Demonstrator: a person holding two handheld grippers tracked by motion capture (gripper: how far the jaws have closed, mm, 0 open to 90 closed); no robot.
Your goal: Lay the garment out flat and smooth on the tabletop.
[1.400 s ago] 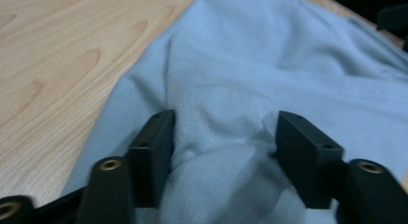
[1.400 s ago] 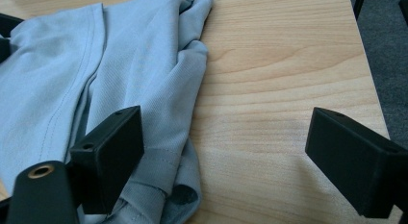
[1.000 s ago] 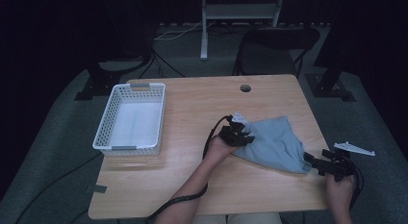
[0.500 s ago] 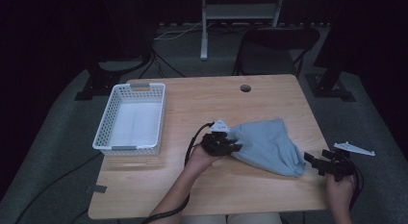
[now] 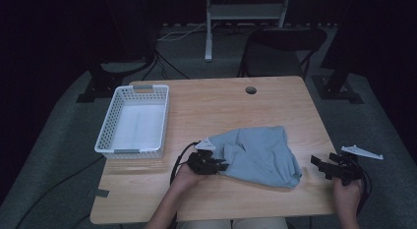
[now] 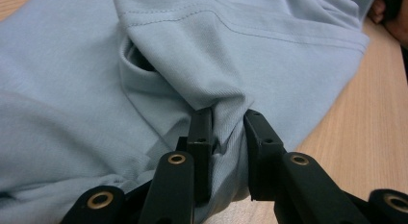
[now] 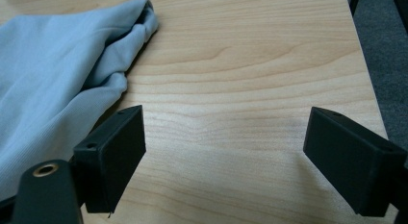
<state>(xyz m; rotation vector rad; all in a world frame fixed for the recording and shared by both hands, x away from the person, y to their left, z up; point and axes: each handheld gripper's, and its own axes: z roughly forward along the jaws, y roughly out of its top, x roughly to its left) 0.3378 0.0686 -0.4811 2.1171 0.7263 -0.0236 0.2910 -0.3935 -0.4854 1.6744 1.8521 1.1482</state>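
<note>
A light blue cloth garment (image 5: pixel 260 155) lies crumpled on the right half of the wooden table (image 5: pixel 216 106). My left gripper (image 5: pixel 219 166) is at the cloth's left edge, shut on a pinched fold of the cloth (image 6: pixel 226 123). My right gripper (image 5: pixel 320 166) sits near the table's right edge, just right of the cloth, wide open with only bare wood between its jaws. In the right gripper view the cloth (image 7: pixel 62 80) reaches up to the left jaw, and the right gripper (image 7: pixel 223 152) holds nothing.
A white plastic basket (image 5: pixel 134 122), empty, stands on the table's left side. A round cable hole (image 5: pixel 251 90) is near the far edge. A dark folding chair (image 5: pixel 282 47) and a stand base sit beyond the table.
My left gripper has pulled the cloth's edge leftward and toward the front of the table, dragging the garment with it. The right gripper has stayed in place, open.
</note>
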